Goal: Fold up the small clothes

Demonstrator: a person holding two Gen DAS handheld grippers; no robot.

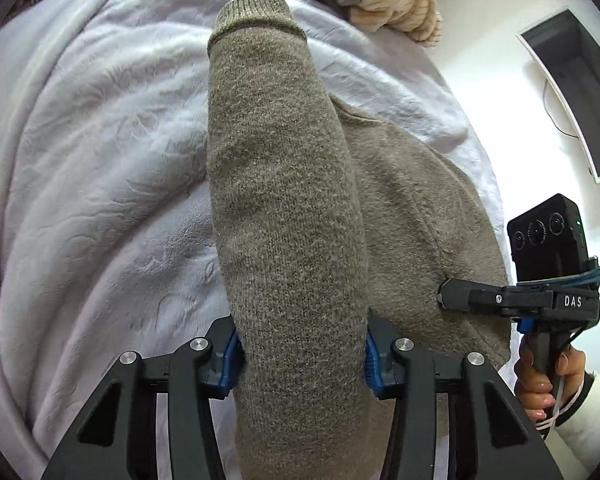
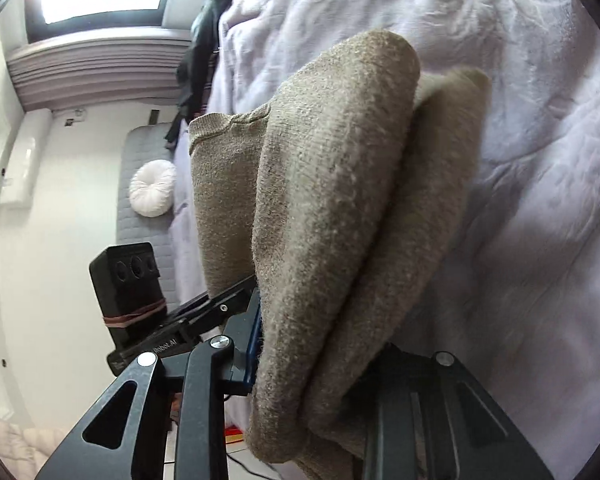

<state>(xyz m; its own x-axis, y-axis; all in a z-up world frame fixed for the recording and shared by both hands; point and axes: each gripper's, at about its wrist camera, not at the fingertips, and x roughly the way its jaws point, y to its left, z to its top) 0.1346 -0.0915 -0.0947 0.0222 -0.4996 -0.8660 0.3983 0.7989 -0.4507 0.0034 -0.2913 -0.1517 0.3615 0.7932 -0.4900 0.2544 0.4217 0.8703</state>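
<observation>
Left wrist view: sweater (image 1: 292,208) sleeve runs lengthwise, cuff pointing away, clamped by left gripper (image 1: 300,356); right gripper (image 1: 444,294), marked "DAS", pinches its body.

Right claw (image 2: 308,364) fingertips under sweater (image 2: 332,200)

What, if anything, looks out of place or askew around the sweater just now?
Nothing looks damaged or spilled. The grey-brown sweater is clamped by the left gripper and right gripper, its sleeve lying straight over the body. The only untidy thing is a crumpled striped garment heaped at the far edge of the lilac blanket.
</observation>
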